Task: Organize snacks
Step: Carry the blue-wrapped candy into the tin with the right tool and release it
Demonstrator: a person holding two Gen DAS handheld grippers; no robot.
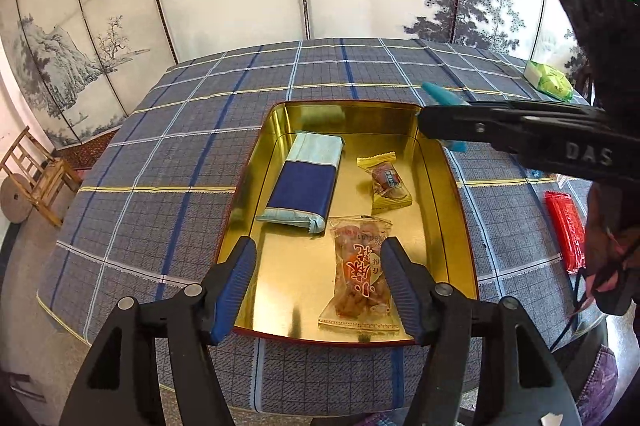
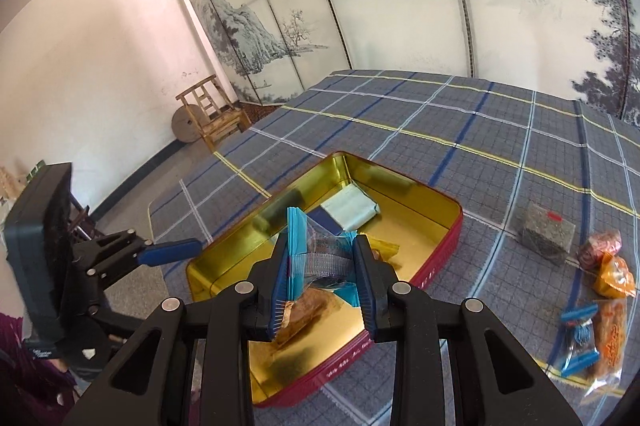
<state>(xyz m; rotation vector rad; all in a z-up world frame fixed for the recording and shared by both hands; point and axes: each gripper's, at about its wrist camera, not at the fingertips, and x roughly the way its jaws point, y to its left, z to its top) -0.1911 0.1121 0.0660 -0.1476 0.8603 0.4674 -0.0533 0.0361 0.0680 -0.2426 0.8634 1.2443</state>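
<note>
Snacks sit inside a gold-lined tin [image 1: 440, 161] with red outer walls, on a plaid tablecloth [image 1: 160, 153]. The left gripper [image 1: 320, 282] hangs released over the tin's near end, jaws wide apart; between them lies a clear packet [image 1: 360, 274] printed with red Chinese characters. Beyond the jaws lie a blue-and-pale-blue pack [image 1: 302, 181] and a small yellow-edged wrapper [image 1: 386, 181]. The right gripper [image 2: 322, 278] is clenched on a clear blue-ended packet [image 2: 316, 250], held above the tin. "DAS" is moulded on the right gripper's body in the left view. Right of the right jaws, more snacks lie on the cloth, including an orange packet [image 2: 610, 338]; their print is unreadable.
</note>
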